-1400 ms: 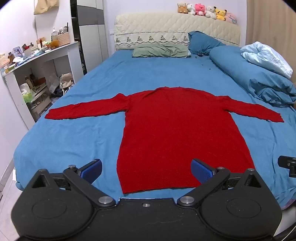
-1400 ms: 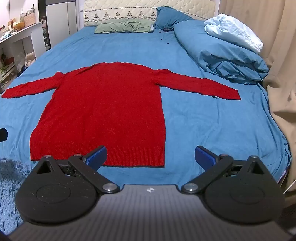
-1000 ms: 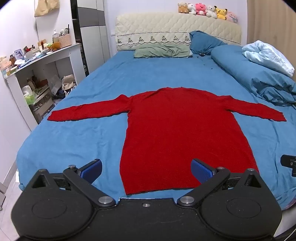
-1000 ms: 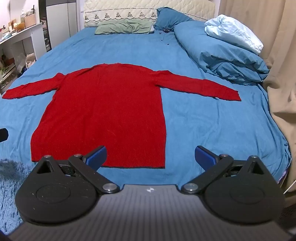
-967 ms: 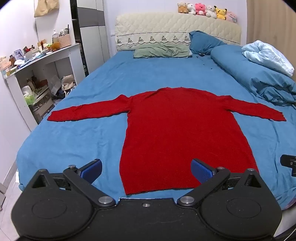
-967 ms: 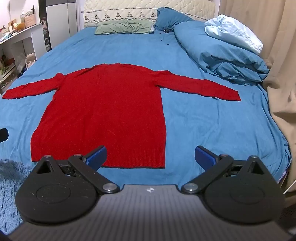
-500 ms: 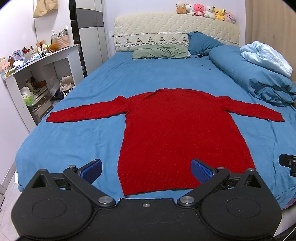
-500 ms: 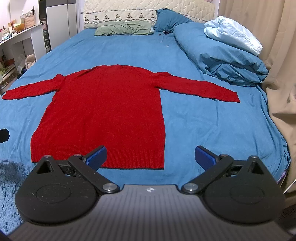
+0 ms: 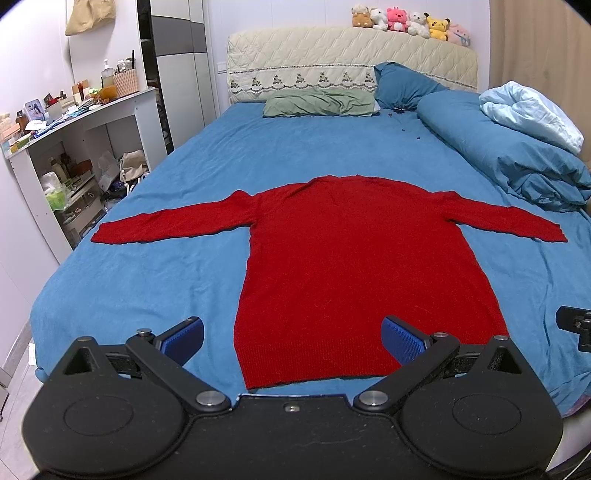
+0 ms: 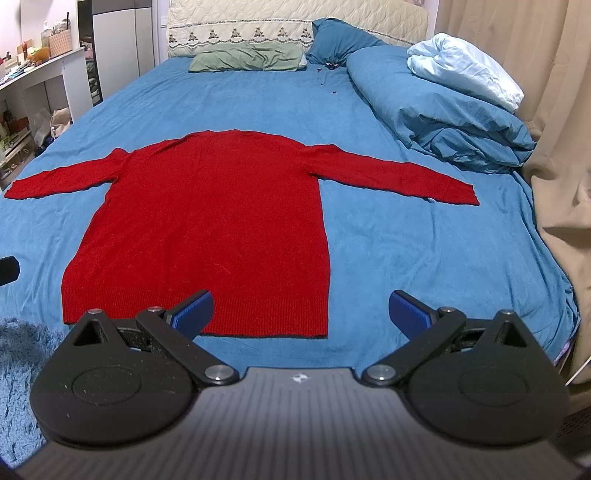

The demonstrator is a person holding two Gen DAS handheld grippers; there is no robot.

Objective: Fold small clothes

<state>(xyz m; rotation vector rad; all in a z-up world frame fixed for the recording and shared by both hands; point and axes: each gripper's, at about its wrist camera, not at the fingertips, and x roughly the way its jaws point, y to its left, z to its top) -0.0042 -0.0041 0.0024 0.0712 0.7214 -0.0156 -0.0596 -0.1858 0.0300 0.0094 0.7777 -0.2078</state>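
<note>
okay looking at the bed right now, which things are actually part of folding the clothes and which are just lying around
Part of the job:
red sweater, spread flat, sleeves out
left gripper, open, empty
right gripper, open, empty
blue bedsheet, the folding surface

Just lying about:
green pillow
blue pillow
rolled blue duvet
stuffed toys on the headboard
cluttered white shelf

Both wrist views face the headboard [image 9: 351, 55] from the bed's foot, sharing the sweater [image 10: 221, 221]
</note>
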